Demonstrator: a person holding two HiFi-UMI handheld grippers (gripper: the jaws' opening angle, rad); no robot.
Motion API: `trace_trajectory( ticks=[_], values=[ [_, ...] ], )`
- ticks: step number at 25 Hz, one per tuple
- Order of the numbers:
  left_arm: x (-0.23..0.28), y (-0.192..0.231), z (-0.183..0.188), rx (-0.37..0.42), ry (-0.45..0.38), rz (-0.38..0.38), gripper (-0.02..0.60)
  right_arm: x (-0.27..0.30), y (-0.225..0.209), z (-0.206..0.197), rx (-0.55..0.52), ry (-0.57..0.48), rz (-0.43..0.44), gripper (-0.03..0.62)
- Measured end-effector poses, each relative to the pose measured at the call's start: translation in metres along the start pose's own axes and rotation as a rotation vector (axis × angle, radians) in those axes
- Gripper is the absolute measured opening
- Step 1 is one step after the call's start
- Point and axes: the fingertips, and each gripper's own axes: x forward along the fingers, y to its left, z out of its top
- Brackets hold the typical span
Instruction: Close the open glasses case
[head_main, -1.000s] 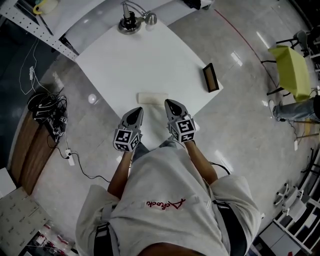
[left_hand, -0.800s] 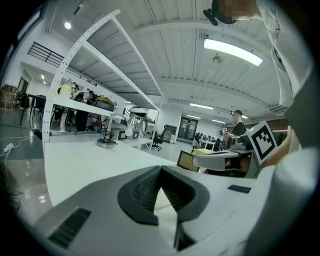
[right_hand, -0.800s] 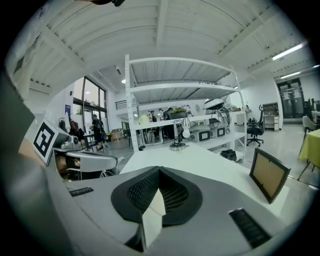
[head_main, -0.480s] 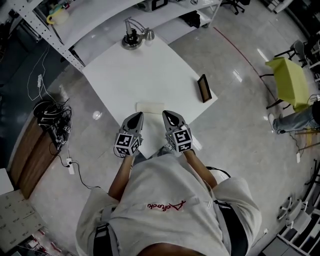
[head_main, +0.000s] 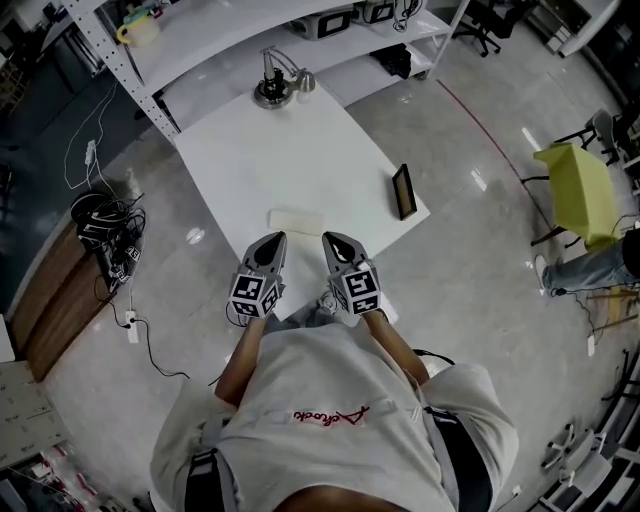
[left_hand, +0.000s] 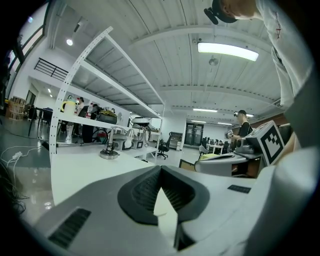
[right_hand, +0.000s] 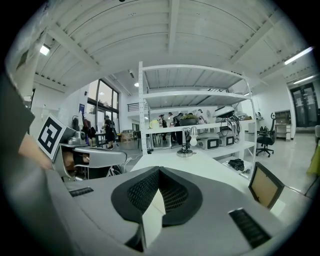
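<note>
The cream glasses case (head_main: 296, 221) lies flat on the white table (head_main: 300, 150), near its front corner. From the head view it reads as one low oblong, and I cannot make out a raised lid. My left gripper (head_main: 276, 239) hovers just short of the case's left half, its tips touching, shut on nothing. My right gripper (head_main: 327, 239) hovers beside it, short of the case's right end, also shut and empty. The left gripper view shows its jaws (left_hand: 160, 168) meeting at the tip. The right gripper view shows the same (right_hand: 159, 169).
A dark framed panel (head_main: 402, 191) lies near the table's right edge. A metal lamp stand (head_main: 272, 90) sits at the far corner, before white shelving (head_main: 230, 30). Cables (head_main: 100, 225) lie on the floor to the left, and a yellow chair (head_main: 580, 175) stands at right.
Both grippers have lifted and drawn back toward me. The right tip, which was beside the case's right end, now sits short of it. The case has not moved.
</note>
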Motion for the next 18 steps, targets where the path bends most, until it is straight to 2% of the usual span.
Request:
trace_trajectory(
  ticks=[9, 18],
  values=[
    [-0.019, -0.014, 0.005, 0.02, -0.026, -0.031, 0.025, -0.022, 0.015, -0.003, -0.005, -0.01, -0.035, 0.009],
    [-0.088, -0.025, -0.012, 0.017, -0.028, -0.05, 0.025, -0.06, 0.072, -0.01, -0.013, -0.022, -0.08, 0.009]
  ],
)
